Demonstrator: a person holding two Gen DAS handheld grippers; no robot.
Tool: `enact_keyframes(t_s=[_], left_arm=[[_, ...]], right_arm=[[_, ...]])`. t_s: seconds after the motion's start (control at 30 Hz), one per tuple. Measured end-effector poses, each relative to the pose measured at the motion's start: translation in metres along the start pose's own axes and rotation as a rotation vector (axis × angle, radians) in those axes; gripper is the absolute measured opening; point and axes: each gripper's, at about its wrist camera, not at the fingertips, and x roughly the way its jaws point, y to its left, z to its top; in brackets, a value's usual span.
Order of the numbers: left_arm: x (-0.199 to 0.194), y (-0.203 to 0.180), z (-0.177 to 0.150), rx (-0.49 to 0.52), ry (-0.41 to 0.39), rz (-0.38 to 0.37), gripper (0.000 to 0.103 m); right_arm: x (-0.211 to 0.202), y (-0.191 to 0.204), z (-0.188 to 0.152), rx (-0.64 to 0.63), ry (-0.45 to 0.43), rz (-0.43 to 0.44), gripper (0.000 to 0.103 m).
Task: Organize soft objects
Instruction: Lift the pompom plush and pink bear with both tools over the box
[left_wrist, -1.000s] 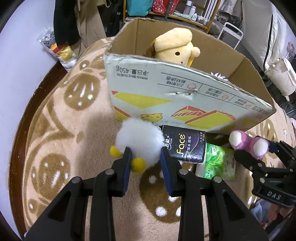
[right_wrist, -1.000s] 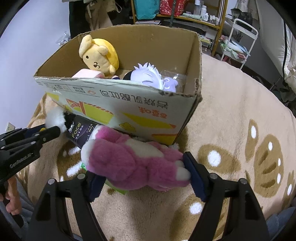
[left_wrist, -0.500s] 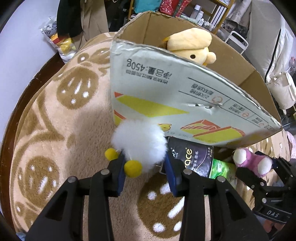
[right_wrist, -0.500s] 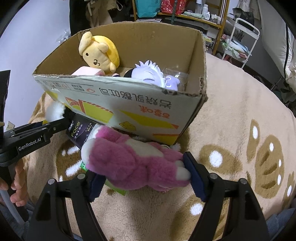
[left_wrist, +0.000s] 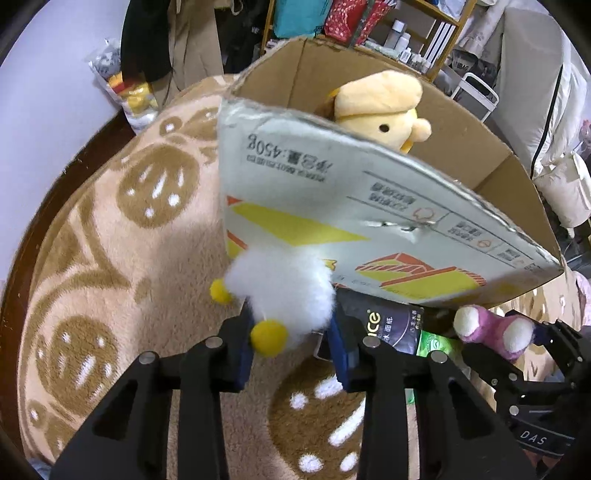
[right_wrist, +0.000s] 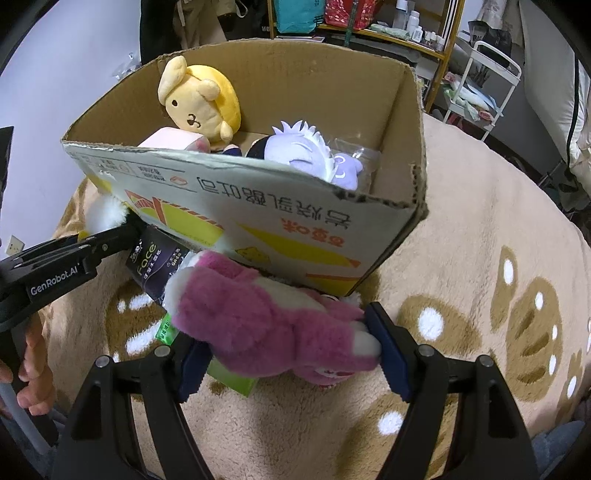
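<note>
Tan paw-print rug (right_wrist: 480, 258); cluttered shelves (right_wrist: 369, 22) behind; pale wall (left_wrist: 55, 92) left.

A tan blanket (right_wrist: 480, 229) with brown paw prints fills the lower half of both views. A black tissue pack (left_wrist: 388, 325) marked "Face" lies at lower centre of the left view, touching a green pack (left_wrist: 436, 341) to its right. Along the top edge stands a wooden shelf (right_wrist: 388, 33) of bottles, a white cart (right_wrist: 491, 77) sits at upper right, and a clear bag (left_wrist: 122, 92) at upper left.
</note>
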Motion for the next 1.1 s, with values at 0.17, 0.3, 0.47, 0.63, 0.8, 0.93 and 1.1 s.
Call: enact_keyframes(t_s=[0.17,0.3,0.47,0.63,0.8,0.93,1.1], left_arm=[[-0.013,-0.008,-0.004,0.03,-0.045,0.018,0.033],[-0.025,-0.013,-0.007,0.054,-0.079,0.023,0.033],[-0.041,-0.017,-0.014,0.074,-0.114,0.028,0.033],[-0.059,-0.021,-0.02,0.1,-0.151,0.039,0.033],[-0.081,-0.022,-0.027,0.085,-0.183,0.028,0.033],[-0.101,-0.027,-0.031,0.113,-0.231,0.033,0.033],[-0.13,-0.037,-0.036,0.153,-0.326,0.054,0.033]], right_arm=[[0.0,0.0,0.002,-0.005,-0.001,0.001,0.08],[-0.004,0.001,0.001,-0.013,-0.015,-0.003,0.078],[-0.014,-0.001,-0.004,-0.004,-0.033,-0.027,0.076],[-0.031,-0.009,-0.006,0.016,-0.081,-0.021,0.076],[-0.055,-0.013,-0.013,0.03,-0.151,0.015,0.076],[-0.084,-0.013,-0.02,0.028,-0.235,0.037,0.076],[-0.119,-0.009,-0.023,-0.002,-0.371,0.035,0.076]])
